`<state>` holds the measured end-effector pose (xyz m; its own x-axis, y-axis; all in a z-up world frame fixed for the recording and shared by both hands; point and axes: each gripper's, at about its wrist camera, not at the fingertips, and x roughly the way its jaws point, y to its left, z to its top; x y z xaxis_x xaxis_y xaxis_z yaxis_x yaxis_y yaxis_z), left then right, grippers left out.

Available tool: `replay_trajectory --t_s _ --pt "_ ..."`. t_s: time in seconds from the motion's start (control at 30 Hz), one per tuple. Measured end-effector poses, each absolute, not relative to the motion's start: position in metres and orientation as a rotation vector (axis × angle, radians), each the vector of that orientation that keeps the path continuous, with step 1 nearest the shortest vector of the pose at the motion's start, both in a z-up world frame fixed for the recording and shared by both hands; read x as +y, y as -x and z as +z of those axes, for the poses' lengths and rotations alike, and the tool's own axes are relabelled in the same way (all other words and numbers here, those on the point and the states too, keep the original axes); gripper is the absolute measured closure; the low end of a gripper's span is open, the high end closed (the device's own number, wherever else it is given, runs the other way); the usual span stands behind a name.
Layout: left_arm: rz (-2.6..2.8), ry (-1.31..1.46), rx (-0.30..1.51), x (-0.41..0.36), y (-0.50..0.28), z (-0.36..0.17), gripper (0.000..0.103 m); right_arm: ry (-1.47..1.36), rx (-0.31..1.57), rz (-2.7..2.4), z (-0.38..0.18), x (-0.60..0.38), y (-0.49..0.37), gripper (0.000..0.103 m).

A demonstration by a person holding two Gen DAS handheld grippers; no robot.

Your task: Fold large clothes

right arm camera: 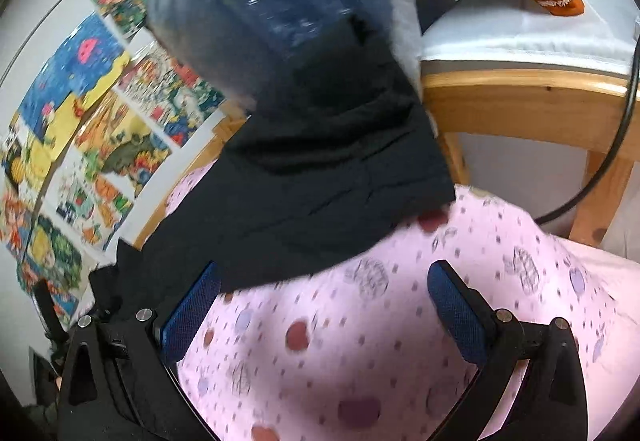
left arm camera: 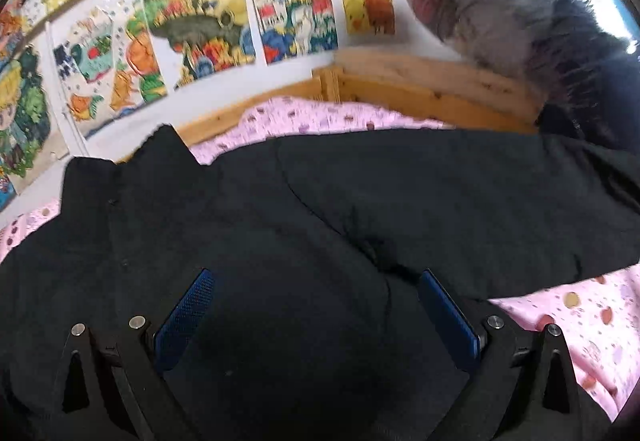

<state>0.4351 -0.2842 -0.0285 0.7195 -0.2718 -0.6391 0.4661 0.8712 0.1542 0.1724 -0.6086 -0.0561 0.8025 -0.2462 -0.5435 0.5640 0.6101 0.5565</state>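
Black garment (left arm camera: 320, 209) on pink sheet (right arm camera: 360, 341) | left gripper (left arm camera: 316, 281) fingers apart above it | right gripper (right arm camera: 324, 277) fingers apart, empty

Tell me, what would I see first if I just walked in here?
A big black coat spread across a pink spotted bedsheet, filling the middle. Behind it, bright cartoon posters cover the white wall. Both grippers, left gripper and right gripper, hover open over the bed.

Garment (left arm camera: 320, 209) spread on the bedsheet (right arm camera: 400, 321), wooden frame (left arm camera: 420, 89) and pictures (left arm camera: 200, 21) behind.
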Motion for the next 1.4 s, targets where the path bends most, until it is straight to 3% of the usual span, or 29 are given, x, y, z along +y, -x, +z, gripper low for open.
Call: replay_trajectory --t_s 0.2,0.27,0.4,0.47,0.53,0.73,1.03,1.4 --pt "-0.422 -0.397 0.833 -0.311 -0.459 -0.066 0.0 -0.869 0.366 -0.539 -0.072 -0.622 -0.18 0.006" --pt "-0.464 -0.395 0.924 -0.315 -0.469 -0.08 0.0 -0.863 0.363 -0.554 -0.07 -0.622 -0.184 0.033" --pt "-0.498 -0.318 0.983 -0.306 -0.474 -0.08 0.0 -0.886 0.36 -0.579 -0.067 -0.626 -0.186 0.056" --pt "-0.497 -0.271 0.976 -0.296 -0.47 -0.071 0.0 -0.882 0.356 -0.585 -0.061 -0.623 -0.183 0.073" --pt "-0.502 -0.21 0.964 -0.284 -0.462 -0.057 0.0 -0.862 0.339 -0.574 -0.054 -0.619 -0.174 0.08" --pt "-0.539 -0.09 0.898 -0.242 -0.428 -0.007 0.0 -0.645 0.31 -0.562 -0.009 -0.579 -0.174 0.085" --pt "-0.643 0.154 0.819 -0.171 -0.403 0.044 0.0 -0.256 0.201 -0.293 0.067 -0.446 -0.218 0.088" --pt "-0.736 0.54 0.795 -0.066 -0.386 0.032 0.002 -0.03 0.421 0.037 0.031 -0.313 -0.277 0.089"
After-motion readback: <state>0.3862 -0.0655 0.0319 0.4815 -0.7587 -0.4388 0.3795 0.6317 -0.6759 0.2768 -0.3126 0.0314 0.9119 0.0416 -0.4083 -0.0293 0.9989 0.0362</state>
